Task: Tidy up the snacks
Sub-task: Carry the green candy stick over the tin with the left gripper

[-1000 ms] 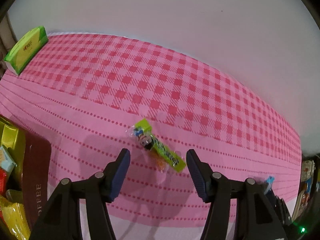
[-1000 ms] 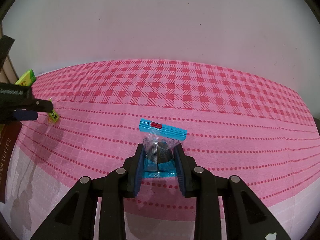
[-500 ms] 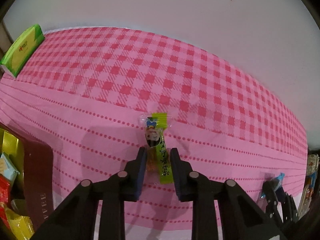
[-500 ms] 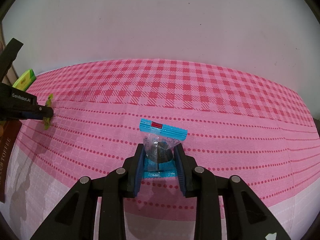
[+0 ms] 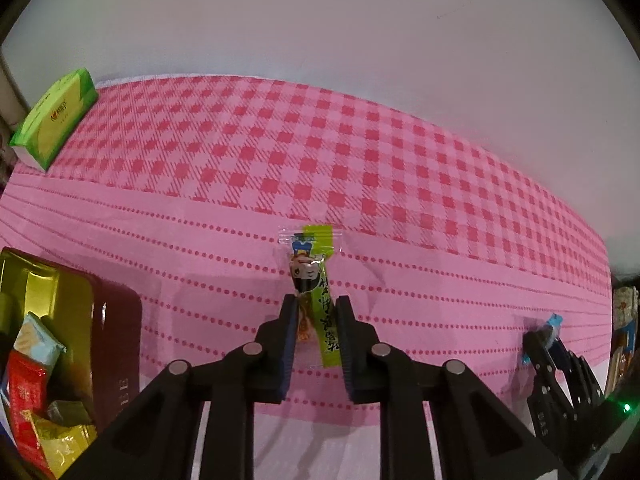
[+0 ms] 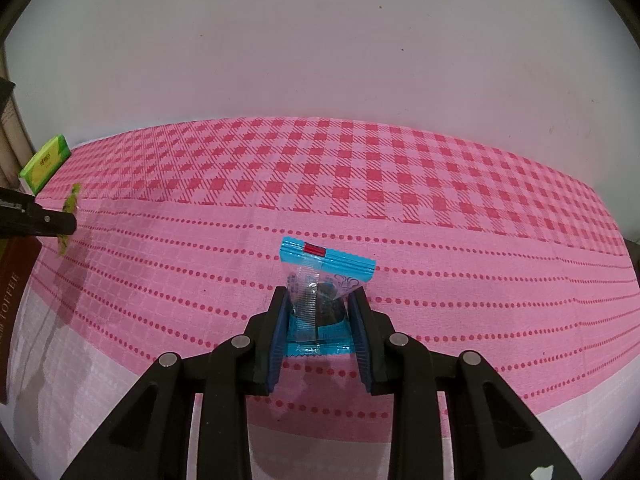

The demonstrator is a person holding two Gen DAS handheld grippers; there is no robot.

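I am holding one snack in each gripper; the left gripper [image 5: 316, 304] is clenched on a green candy stick [image 5: 320, 312] in a clear wrapper, which is sitting in the lower centre of the left wrist view with its printed end poking up past the fingertips; the right gripper [image 6: 320, 300] is clenched on a blue snack packet [image 6: 324, 292], in the lower centre of the right wrist view, its blue sealed edge standing clear above the pads.

Both are hanging over the pink checked tablecloth [image 5: 280, 152]; the tin [image 5: 116, 320], dark red outside and gold inside, is sitting at the lower left of the left wrist frame with other wrapped snacks [image 5: 32, 368] already in it; I am judging that to be where these two belong.

To do this well I am thinking of carrying the candy stick left and over the tin's rim before loosening, since the grip is on the lower half of a slippery wrapper and a quick swing could let it pivot; I am keeping the packet pinched and steady until the left side is clear, so the two grippers are not crowding the tin together; a green box [image 5: 52, 120] at the upper left is well apart and out of the way.
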